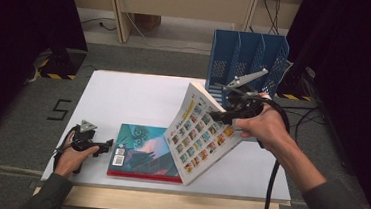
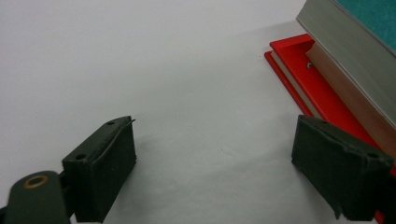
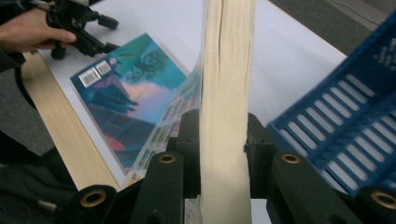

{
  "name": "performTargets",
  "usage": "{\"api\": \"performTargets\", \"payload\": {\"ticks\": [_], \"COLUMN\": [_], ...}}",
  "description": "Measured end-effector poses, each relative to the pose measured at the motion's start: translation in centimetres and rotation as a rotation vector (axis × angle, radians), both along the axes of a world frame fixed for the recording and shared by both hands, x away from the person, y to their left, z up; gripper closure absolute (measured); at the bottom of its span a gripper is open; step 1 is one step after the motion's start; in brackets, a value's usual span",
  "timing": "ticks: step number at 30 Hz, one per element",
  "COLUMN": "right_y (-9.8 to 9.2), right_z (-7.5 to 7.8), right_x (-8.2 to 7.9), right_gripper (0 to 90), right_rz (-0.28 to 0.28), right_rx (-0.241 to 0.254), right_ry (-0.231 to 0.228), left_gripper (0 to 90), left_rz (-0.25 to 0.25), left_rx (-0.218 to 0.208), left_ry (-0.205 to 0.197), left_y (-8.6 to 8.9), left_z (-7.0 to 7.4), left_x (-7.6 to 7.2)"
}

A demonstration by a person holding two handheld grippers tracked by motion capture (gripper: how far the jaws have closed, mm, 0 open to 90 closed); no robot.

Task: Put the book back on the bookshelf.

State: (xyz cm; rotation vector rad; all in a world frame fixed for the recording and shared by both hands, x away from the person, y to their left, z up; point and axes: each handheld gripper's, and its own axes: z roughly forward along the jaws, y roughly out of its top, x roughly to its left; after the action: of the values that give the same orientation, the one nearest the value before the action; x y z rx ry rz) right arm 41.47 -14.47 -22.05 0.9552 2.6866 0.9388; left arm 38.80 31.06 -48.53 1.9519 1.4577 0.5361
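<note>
The right hand-held gripper (image 1: 228,115) clamps the thick book (image 1: 202,136), tilted above the desk (image 1: 123,99) for the blue file rack (image 1: 247,59), needing a level swing; the left hand-held gripper (image 1: 101,145) gapes empty.

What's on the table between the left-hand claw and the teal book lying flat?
Nothing: in the left gripper view, bare white table runs from the open left gripper to the teal book, which lies on a red one.
</note>
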Motion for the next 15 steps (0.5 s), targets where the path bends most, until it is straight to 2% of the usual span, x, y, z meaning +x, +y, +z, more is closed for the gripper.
{"api": "performTargets", "payload": {"ticks": [1,5,8,10,15], "right_y": [-0.1,-0.3,-0.4,-0.5,-1.3], "right_z": [0.3,1.6,2.0,2.2,1.7], "right_x": [-0.1,-0.6,-0.8,-0.9,-0.6], "right_gripper": [73.9,73.9,73.9,73.9,73.9], "right_rz": [-0.017,-0.011,-0.014,-0.015,-0.036], "right_rx": [-0.011,-0.081,-0.104,-0.138,-0.174], "right_ry": [-0.002,-0.038,-0.046,-0.054,-0.057], "left_gripper": [12.4,12.3,12.3,12.3,12.2], "left_rz": [-0.001,-0.003,-0.003,-0.003,-0.003], "left_rx": [-0.001,-0.005,-0.005,-0.005,-0.004], "left_ry": [0.0,0.002,0.002,0.002,0.001], "left_y": [0.0,0.1,0.1,0.1,0.0], "left_z": [0.0,0.0,0.0,0.0,0.0], "left_x": [0.0,0.0,0.0,0.0,0.0]}}
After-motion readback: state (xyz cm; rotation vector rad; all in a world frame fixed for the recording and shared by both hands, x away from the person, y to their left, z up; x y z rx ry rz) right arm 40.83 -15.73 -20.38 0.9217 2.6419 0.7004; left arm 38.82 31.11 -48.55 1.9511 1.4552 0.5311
